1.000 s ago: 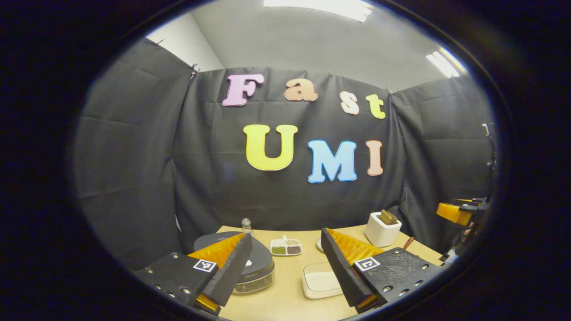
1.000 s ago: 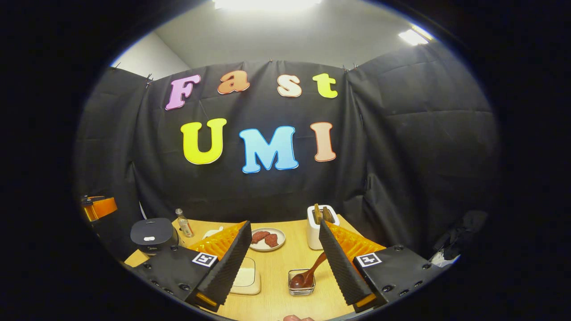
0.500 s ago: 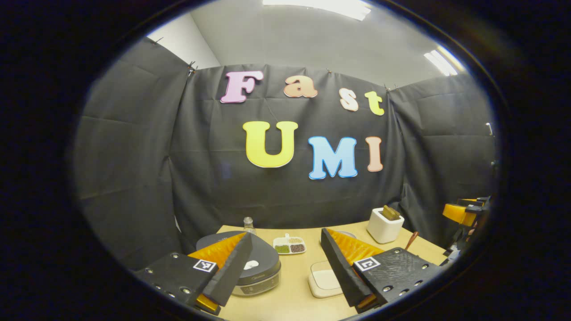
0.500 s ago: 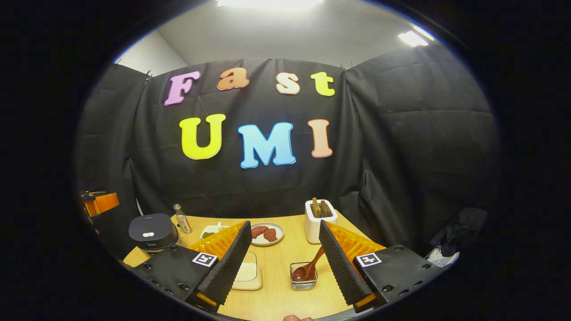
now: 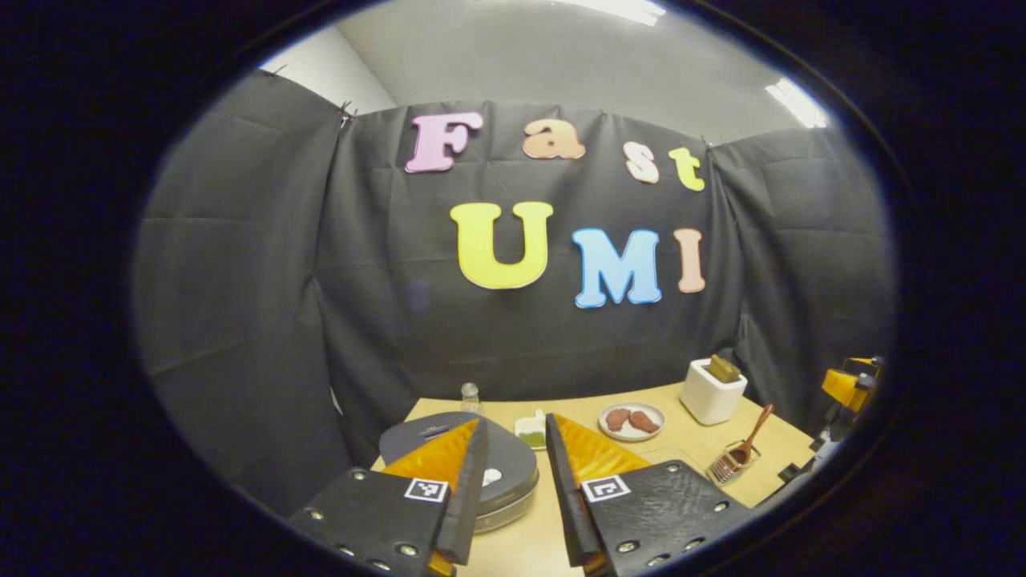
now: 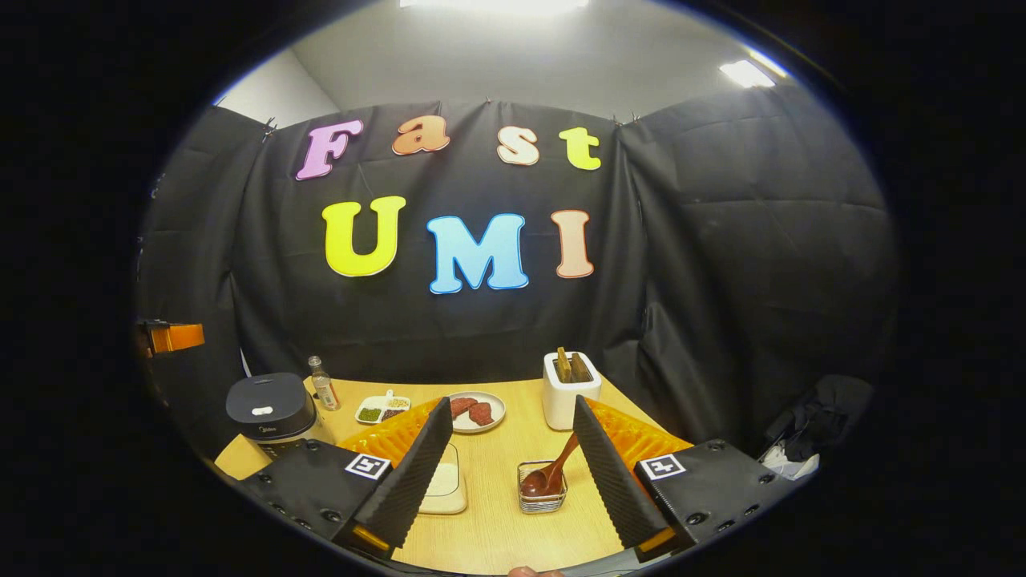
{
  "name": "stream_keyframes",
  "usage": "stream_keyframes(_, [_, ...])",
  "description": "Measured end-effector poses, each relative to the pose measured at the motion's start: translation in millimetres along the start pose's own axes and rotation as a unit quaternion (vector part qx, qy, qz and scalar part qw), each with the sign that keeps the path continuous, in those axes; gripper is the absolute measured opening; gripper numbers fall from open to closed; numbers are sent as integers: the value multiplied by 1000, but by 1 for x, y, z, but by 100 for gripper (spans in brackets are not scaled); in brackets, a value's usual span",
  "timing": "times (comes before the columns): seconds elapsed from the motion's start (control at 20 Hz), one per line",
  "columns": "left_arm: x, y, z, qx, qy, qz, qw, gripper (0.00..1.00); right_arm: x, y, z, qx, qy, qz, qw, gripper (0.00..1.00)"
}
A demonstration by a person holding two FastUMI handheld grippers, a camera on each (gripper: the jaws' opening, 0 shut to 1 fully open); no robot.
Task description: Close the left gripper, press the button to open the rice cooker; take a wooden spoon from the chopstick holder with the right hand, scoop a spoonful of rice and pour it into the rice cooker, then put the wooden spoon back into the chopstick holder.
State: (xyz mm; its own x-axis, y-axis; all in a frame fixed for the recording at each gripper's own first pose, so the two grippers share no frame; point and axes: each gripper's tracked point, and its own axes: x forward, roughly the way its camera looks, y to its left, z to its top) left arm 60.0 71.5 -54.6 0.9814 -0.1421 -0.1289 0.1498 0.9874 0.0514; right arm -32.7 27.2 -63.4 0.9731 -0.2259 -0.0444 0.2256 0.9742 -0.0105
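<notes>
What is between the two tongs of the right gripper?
In the right gripper view, the wooden spoon stands in its wire chopstick holder on the table, between the open right gripper's tongs.

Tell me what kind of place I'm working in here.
Probably a staged kitchen tabletop in a recording booth: a wooden table with a rice cooker, a toaster and a plate of food, ringed by black cloth.

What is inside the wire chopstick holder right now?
A wooden spoon stands in the chopstick holder, bowl down, handle leaning up toward the white toaster. The spoon's bowl covers the holder's bottom, so anything beneath it cannot be seen.
</notes>
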Motion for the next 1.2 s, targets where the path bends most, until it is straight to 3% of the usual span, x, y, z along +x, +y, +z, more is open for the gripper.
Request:
stream_keyframes(0.05, [4, 8, 0, -2, 1, 12, 1000, 48, -1, 2, 0, 0, 0, 2, 1000, 97])
stream_keyframes(0.2, [10, 12, 1, -17, 11, -5, 1000, 19, -8, 0, -2, -3, 4, 1, 1000, 97])
stream_keyframes(0.3, [16, 14, -1, -14, 25, -12, 1000, 20, -12, 0, -1, -3, 6, 1, 1000, 97])
stream_keyframes(0.35, [25, 28, -6, -17, 28, 12, 999, 19, -13, -1, -1, -3, 6, 0, 1000, 97])
stream_keyframes(0.4, [25, 32, -3, -21, 37, 9, 999, 1, -14, 0, -4, -6, 8, 0, 1000, 97])
stream_keyframes(0.7, [54, 34, -36, -53, 105, -7, 993, 1, -3, 16, -21, -11, 39, 36, 999, 97])
stream_keyframes(0.95, [91, 35, -74, -81, 168, -4, 982, 0, 28, 19, -9, -19, 25, 54, 998, 95])
stream_keyframes(1.2, [115, 44, -128, -86, 230, 19, 969, 1, 51, 21, -12, -18, 33, 71, 997, 97])
